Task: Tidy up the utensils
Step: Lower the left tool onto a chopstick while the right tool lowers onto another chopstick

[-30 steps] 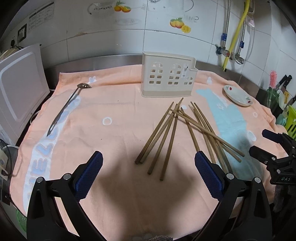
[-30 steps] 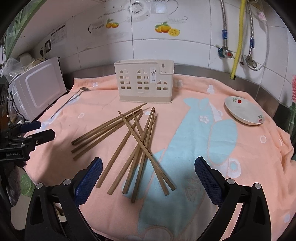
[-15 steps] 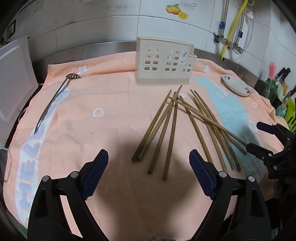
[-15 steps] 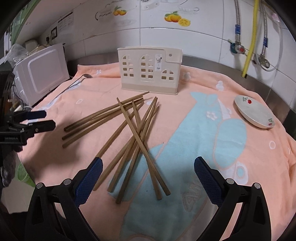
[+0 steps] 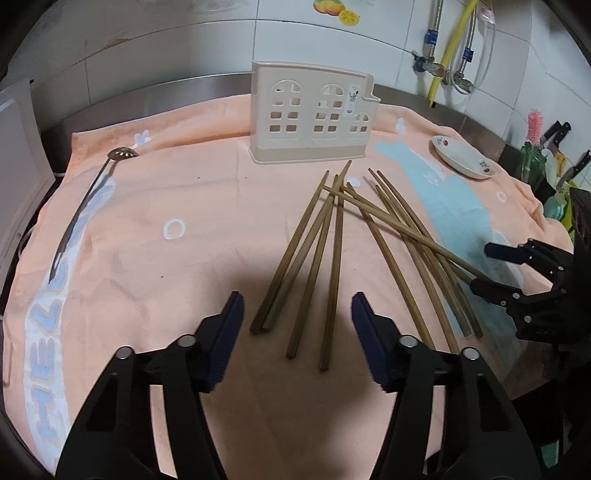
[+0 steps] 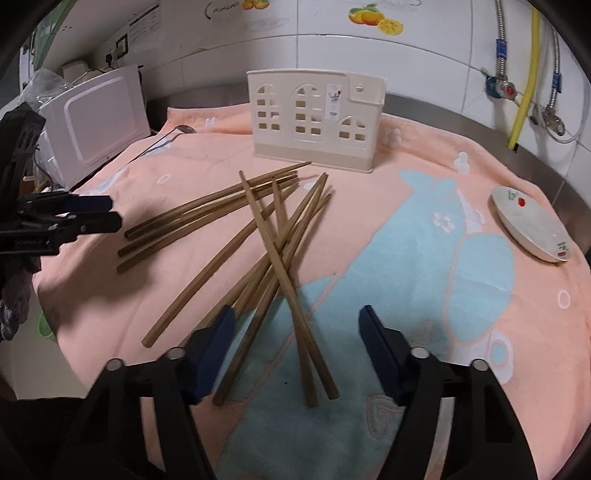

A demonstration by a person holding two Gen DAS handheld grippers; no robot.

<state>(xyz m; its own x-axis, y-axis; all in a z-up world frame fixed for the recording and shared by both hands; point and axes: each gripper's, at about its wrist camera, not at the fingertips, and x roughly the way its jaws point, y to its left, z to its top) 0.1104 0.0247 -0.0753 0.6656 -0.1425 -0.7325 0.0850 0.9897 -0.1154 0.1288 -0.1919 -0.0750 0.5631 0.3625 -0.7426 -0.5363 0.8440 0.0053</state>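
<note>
White tiled wall [image 5: 207, 44] behind the counter, with orange fruit stickers [image 6: 376, 20] up high. A steel counter edge [image 5: 155, 92] runs along the wall base. A peach towel [image 5: 192, 206] with a pale blue patch and white letters covers the counter. A yellow hose [image 6: 526, 74], braided metal hoses and valves [image 6: 498, 86] are fixed on the wall at right. White microwave [image 6: 96, 118] at far left, a wall socket [image 6: 122, 42] above it. Knives [image 5: 557, 133] and a pink brush [image 5: 533, 123] stand at far right. Even indoor light, soft shadow on the near towel.
</note>
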